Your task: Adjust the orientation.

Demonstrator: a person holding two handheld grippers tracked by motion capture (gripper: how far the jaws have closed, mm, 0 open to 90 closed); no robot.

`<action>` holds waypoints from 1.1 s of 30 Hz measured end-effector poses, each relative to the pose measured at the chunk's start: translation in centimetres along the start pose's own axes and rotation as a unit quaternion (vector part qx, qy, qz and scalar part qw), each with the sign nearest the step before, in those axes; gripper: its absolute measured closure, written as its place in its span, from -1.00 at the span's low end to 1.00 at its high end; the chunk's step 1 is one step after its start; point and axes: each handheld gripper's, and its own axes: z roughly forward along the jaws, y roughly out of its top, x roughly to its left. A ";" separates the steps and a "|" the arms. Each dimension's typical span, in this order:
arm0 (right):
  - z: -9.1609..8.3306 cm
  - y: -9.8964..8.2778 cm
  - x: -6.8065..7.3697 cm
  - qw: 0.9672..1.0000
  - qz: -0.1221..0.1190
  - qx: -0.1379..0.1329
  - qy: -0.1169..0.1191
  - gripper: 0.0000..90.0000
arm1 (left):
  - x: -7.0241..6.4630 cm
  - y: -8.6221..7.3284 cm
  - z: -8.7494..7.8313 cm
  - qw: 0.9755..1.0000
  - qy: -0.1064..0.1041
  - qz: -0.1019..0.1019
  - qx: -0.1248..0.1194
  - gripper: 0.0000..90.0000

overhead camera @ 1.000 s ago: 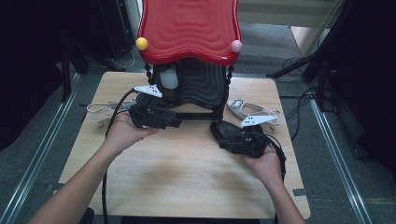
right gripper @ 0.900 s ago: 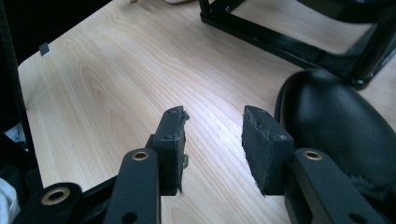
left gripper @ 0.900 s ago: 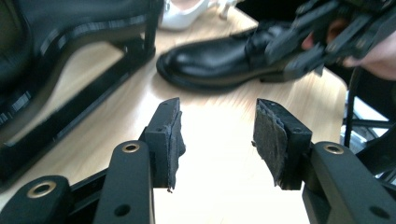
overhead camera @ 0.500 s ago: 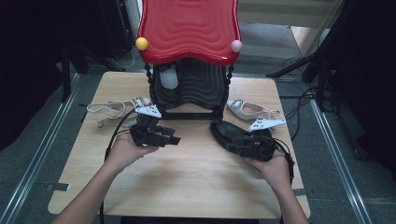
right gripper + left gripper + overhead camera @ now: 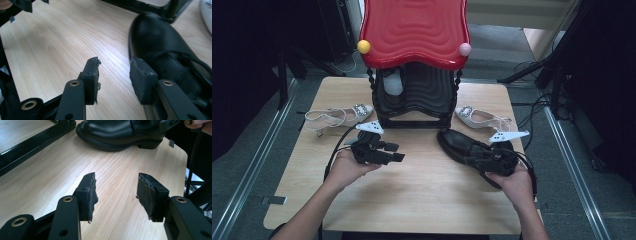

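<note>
Keeping my right tool (image 5: 482, 159) gaping beside the black shoe (image 5: 462, 146), I swing my empty, just-widened left tool (image 5: 396, 152) toward three o'clock.

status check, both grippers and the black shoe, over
Left hand-held gripper open, nothing between jaws. Right hand-held gripper open beside black shoe, not gripping. Shoe rack just behind.

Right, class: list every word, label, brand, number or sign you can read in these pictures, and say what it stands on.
None: no readable text stands on anything here.
Red-topped rack: plain ridges, no lettering.
Black shoe: no brand mark to be seen.
White sandals, left and right: only buckles, too small to show any mark.
Left gripper and right gripper: black fingers and pads without labels.
</note>
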 end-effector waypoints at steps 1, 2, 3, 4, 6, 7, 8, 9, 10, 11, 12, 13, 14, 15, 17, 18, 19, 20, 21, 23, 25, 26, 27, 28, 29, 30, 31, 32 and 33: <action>-0.2 -0.2 -0.2 1.000 0.002 -0.001 -0.002 0.34 | 0.1 0.0 0.2 1.000 -0.002 0.001 0.002 0.11; -0.5 -0.3 -0.4 1.000 0.006 -0.001 -0.005 0.34 | 0.1 0.1 0.4 1.000 0.001 0.001 0.002 0.11; -0.5 -0.3 -0.4 1.000 0.006 -0.001 -0.005 0.34 | 0.1 0.1 0.4 1.000 0.001 0.001 0.002 0.11; -0.9 -0.6 -0.7 1.000 0.011 -0.003 -0.010 0.35 | 0.1 0.1 0.5 1.000 -0.002 0.001 0.003 0.11; -1.2 -0.7 -0.8 1.000 0.013 -0.004 -0.009 0.36 | 0.1 0.3 0.8 1.000 -0.003 0.004 0.004 0.11; -1.5 -1.0 -0.9 1.000 0.015 -0.008 -0.007 0.36 | 0.1 0.4 1.0 1.000 -0.004 0.006 0.008 0.10; -1.5 -1.0 -0.9 1.000 0.015 -0.008 -0.007 0.36 | 0.1 0.4 1.0 1.000 -0.004 0.006 0.008 0.10; -1.8 -1.2 -0.9 1.000 0.017 -0.011 -0.008 0.36 | 0.1 0.4 1.1 1.000 -0.003 0.008 0.010 0.10; -2.0 -1.3 -0.9 1.000 0.018 -0.014 -0.009 0.36 | 0.1 0.5 1.2 1.000 -0.004 0.009 0.012 0.10; -2.0 -1.3 -0.9 1.000 0.018 -0.014 -0.009 0.36 | 0.1 0.6 1.3 1.000 -0.004 0.010 0.012 0.10; -2.1 -1.4 -0.9 1.000 0.019 -0.014 -0.011 0.36 | 0.1 0.6 1.4 1.000 -0.005 0.010 0.013 0.10; -2.6 -1.6 -0.8 1.000 0.022 -0.015 -0.015 0.36 | 0.1 0.7 1.5 1.000 -0.006 0.011 0.013 0.10; -2.8 -1.8 -0.9 0.999 0.022 -0.017 -0.018 0.36 | 0.2 0.9 1.7 1.000 -0.010 0.011 0.013 0.10; -2.8 -1.8 -0.9 0.999 0.022 -0.017 -0.018 0.36 | 0.2 0.9 1.7 1.000 -0.010 0.011 0.013 0.10; -3.5 -2.5 -1.3 0.999 0.032 -0.010 -0.034 0.35 | 0.4 1.2 2.0 1.000 -0.014 0.009 0.012 0.10; -3.6 -2.8 -1.6 0.998 0.038 -0.007 -0.040 0.35 | 0.5 1.3 2.1 1.000 -0.015 0.008 0.010 0.10; -3.6 -3.0 -1.9 0.998 0.047 -0.003 -0.042 0.35 | 0.5 1.3 2.1 1.000 -0.015 0.008 0.010 0.10; -3.6 -3.0 -1.9 0.998 0.047 -0.003 -0.042 0.35 | 0.6 1.4 2.1 1.000 -0.018 0.007 0.009 0.10; -3.5 -3.2 -2.1 0.997 0.054 0.000 -0.046 0.36 | 0.6 1.5 2.1 1.000 -0.018 0.005 0.007 0.10; -2.9 -3.4 -2.4 0.997 0.061 0.008 -0.054 0.33 | 0.7 1.6 2.3 1.000 -0.019 0.004 0.001 0.10; -2.7 -3.3 -2.3 0.996 0.062 0.010 -0.060 0.33 | 0.7 1.6 2.3 1.000 -0.020 0.004 0.002 0.10; -2.7 -3.2 -2.3 0.996 0.061 0.010 -0.066 0.34 | 0.7 1.6 2.4 1.000 -0.019 0.005 0.004 0.10; -2.7 -3.2 -2.3 0.996 0.066 0.007 -0.067 0.37 | 0.7 1.6 2.4 1.000 -0.018 0.006 0.005 0.10; -2.7 -3.1 -2.3 0.996 0.063 -0.005 -0.060 0.37 | 0.7 1.5 2.3 1.000 -0.019 0.004 0.008 0.10; -2.6 -2.9 -2.2 0.996 0.063 -0.006 -0.059 0.37 | 0.7 1.5 2.3 1.000 -0.019 0.004 0.008 0.10; -2.5 -2.8 -2.2 0.997 0.061 -0.004 -0.057 0.37 | 0.7 1.5 2.2 1.000 -0.018 0.002 0.007 0.10; -2.3 -2.6 -2.1 0.997 0.059 -0.001 -0.054 0.37 | 0.7 1.5 2.2 1.000 -0.018 0.002 0.007 0.10; -1.9 -2.4 -2.1 0.997 0.058 0.002 -0.052 0.37 | 0.6 1.4 2.1 1.000 -0.017 0.000 0.009 0.10; -1.6 -2.2 -2.1 0.997 0.057 0.009 -0.050 0.36 | 0.6 1.4 2.1 1.000 -0.017 0.000 0.009 0.10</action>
